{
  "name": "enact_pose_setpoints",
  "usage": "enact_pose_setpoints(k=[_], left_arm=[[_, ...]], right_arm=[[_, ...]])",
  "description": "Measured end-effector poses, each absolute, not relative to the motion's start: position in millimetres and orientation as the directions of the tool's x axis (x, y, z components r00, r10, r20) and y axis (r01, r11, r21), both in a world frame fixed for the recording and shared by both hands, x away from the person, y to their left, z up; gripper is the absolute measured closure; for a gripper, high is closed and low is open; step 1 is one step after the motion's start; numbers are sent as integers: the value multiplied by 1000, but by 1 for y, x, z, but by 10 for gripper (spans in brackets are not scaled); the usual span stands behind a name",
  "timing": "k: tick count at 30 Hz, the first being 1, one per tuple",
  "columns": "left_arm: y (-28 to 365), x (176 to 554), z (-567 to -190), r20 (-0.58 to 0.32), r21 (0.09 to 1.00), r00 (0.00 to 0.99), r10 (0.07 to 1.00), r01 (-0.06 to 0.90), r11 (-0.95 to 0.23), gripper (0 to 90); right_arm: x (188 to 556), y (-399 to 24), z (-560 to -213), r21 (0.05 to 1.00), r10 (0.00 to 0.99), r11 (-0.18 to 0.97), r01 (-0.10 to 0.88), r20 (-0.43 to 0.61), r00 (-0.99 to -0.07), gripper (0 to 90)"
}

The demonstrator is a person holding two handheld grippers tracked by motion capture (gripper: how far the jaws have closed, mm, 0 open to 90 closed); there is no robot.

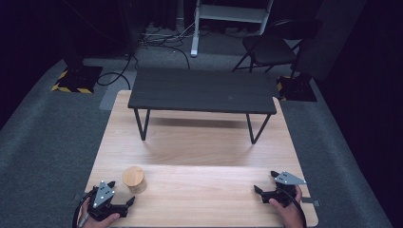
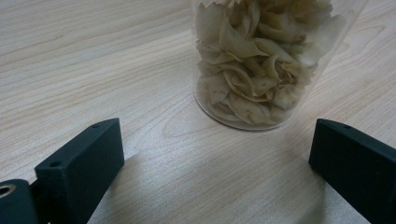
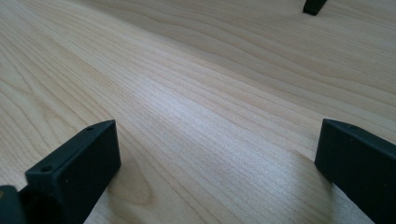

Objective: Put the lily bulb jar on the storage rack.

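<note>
A clear jar (image 2: pixel 261 60) packed with pale dried flakes stands on the wooden table, just ahead of my left gripper (image 2: pixel 215 154). The jaws stand wide apart and open, and the jar is beyond their tips, not between them. From above, the jar (image 1: pixel 133 178) shows a round bamboo lid, close to the right of my left gripper (image 1: pixel 121 192) at the table's near left corner. My right gripper (image 1: pixel 265 182) rests open near the front right, held in a hand. In its own view the right gripper (image 3: pixel 217 158) has bare wood between its jaws.
A low black bench (image 1: pixel 203 90) on thin metal legs stands across the far half of the wooden table (image 1: pixel 199 156). One foot of the bench (image 3: pixel 314 5) shows in the right gripper view. A folding chair (image 1: pixel 268 47) and cables lie on the floor beyond.
</note>
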State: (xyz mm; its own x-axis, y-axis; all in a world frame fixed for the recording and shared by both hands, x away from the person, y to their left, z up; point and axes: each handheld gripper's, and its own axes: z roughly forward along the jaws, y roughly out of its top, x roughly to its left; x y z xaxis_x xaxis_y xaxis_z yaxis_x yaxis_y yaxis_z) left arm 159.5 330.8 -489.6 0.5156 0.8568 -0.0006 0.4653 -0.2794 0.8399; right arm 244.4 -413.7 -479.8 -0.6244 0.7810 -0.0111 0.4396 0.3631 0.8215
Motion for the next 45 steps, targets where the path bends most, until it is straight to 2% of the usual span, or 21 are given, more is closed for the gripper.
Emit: enact_pose_setpoints(k=[22, 27, 34, 45], left_arm=[[332, 162, -489, -3, 839, 523, 853, 466, -282, 26], [331, 161, -486, 26, 839, 532, 846, 449, -308, 27], [328, 170, -463, 35, 861, 552, 833, 406, -305, 30], [312, 196, -446, 36, 844, 608, 793, 406, -351, 28]], right_arm=[[245, -414, -480, 822, 781, 363, 440, -11, -624, 0], [245, -414, -480, 821, 781, 363, 440, -11, -625, 0], [245, -414, -480, 821, 781, 363, 440, -11, -624, 0], [245, -414, -480, 822, 781, 363, 439, -11, -625, 0]])
